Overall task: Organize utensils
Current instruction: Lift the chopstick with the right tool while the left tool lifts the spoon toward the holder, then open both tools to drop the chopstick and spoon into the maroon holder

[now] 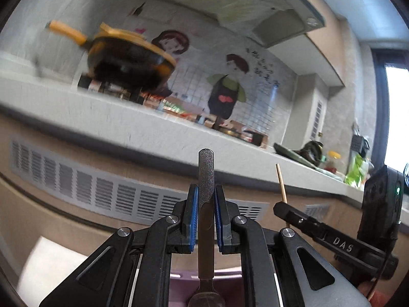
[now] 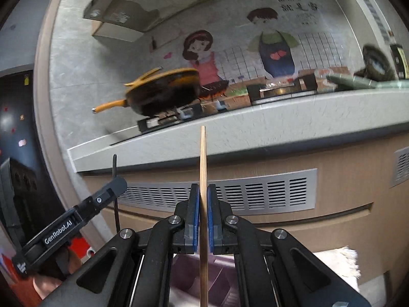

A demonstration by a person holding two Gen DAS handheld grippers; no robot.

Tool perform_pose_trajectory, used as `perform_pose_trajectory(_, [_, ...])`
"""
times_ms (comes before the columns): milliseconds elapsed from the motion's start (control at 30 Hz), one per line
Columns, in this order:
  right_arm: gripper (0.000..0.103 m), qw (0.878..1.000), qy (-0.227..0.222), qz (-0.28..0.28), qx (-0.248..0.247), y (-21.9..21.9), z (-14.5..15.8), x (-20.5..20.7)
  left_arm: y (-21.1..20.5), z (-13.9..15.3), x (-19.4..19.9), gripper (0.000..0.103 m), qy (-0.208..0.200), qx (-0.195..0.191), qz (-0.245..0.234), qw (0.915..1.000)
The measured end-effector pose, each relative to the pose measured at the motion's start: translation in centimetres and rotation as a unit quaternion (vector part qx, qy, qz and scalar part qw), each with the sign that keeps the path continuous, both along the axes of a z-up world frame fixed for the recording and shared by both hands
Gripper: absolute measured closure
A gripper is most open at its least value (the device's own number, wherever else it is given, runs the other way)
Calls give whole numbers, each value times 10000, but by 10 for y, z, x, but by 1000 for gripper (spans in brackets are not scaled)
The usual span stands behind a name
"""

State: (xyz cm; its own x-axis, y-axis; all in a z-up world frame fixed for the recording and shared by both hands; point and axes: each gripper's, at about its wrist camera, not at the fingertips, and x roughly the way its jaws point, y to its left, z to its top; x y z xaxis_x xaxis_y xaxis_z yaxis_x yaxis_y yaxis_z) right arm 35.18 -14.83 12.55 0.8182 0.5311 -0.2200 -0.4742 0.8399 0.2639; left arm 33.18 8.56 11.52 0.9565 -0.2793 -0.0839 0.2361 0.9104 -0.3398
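We have two utensils in hand and neither is put away yet. Our left gripper (image 1: 206, 199) is clamped on the handle of a spoon (image 1: 206, 179), which stands upright between the blue pads (image 1: 193, 212), its bowl hanging low toward the pink bin (image 1: 179, 276) below. Our right gripper (image 2: 203, 199) is pressed together on a single wooden chopstick (image 2: 203, 158), also upright, with its lower end reaching down in front of that same pink bin (image 2: 184, 268).

Both grippers sit side by side in front of the counter (image 1: 127, 125), below its edge, facing the vented panel (image 1: 89, 189) under it. Up on the counter, well apart from us, a yellow-rimmed pan (image 1: 130, 58) rests on the stove.

As we read it, the picking-up step is finished for these two pieces, and the sorting itself is still to do: each needs setting into its proper place. The bin is mostly hidden behind our grippers, so we cannot tell what it already holds, or how many utensils remain.
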Motion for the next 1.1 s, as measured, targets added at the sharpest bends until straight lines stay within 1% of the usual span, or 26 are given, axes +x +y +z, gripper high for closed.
perform_pose_trajectory(33, [99,10000,16,-14,14,2,-9,12,1,-8,12,91,42,-60,9,10000])
perform_pose_trajectory(167, [99,9997,-31,-222,-27,3,-33,40,-7,-35,35,91,33,51,91,9999])
perform_pose_trajectory(233, [99,9997,24,-249,21,0,-43,52,-11,-47,42,91,33,103,155,9998])
perform_pose_trajectory(300, [99,9996,20,-293,-17,0,-50,59,-14,-56,47,91,139,149,146,9997])
perform_pose_trajectory(367, [99,9993,46,-348,-135,1,-60,61,-16,-66,50,91,357,190,139,9991])
perform_pose_trajectory(400, [98,9992,86,-341,-203,2,-66,61,-16,-74,52,91,543,182,108,9983])
perform_pose_trajectory(467, [98,9967,374,-388,-602,3,-79,57,-14,-88,51,90,944,105,-37,9955])
perform_pose_trajectory(500, [95,9949,536,-346,-781,2,-85,55,-13,-95,51,89,1178,90,-56,9930])
perform_pose_trajectory(533, [94,9940,642,-271,-848,0,-89,53,-13,-99,53,89,1405,125,-7,9900])
perform_pose_trajectory(567, [94,9929,812,-159,-853,-5,-95,48,-13,-103,55,86,1585,173,51,9872])
perform_pose_trajectory(600, [94,9925,903,-123,-820,-11,-97,44,-12,-104,57,86,1779,182,56,9839])
perform_pose_trajectory(633, [94,9918,964,-151,-822,-17,-97,38,-9,-106,59,86,1975,94,-11,9803])
perform_pose_trajectory(667, [94,9912,979,-219,-862,-23,-96,30,-6,-104,57,86,2046,-17,-52,9788])
perform_pose_trajectory(700, [94,9906,952,-295,-934,-28,-93,22,-4,-102,51,86,2048,-86,-37,9788])
perform_pose_trajectory(733, [94,9901,922,-344,-998,-31,-91,14,-1,-94,43,86,1992,-127,24,9799])
perform_pose_trajectory(767, [94,9889,866,-423,-1133,-37,-86,2,0,-87,36,86,1942,-81,43,9809])
perform_pose_trajectory(800, [91,9878,858,-444,-1220,-39,-83,-4,0,-80,28,86,1892,-6,51,9819])
perform_pose_trajectory(867, [84,9814,1071,-247,-1574,-43,-85,-16,-1,-65,10,86,1809,253,85,9831])
perform_pose_trajectory(933, [84,9693,1584,292,-1857,-45,-103,-22,-4,-59,-12,86,1833,576,95,9813])
perform_pose_trajectory(967, [85,9613,1872,473,-1963,-47,-117,-24,-5,-60,-20,86,1858,677,74,9802])
perform_pose_trajectory(1033, [85,9490,2290,508,-2104,-53,-144,-30,-8,-72,-40,86,2060,931,-9,9741])
perform_pose_trajectory(1100, [85,9410,2553,216,-2209,-66,-167,-32,-9,-89,-53,86,2332,1012,-89,9671])
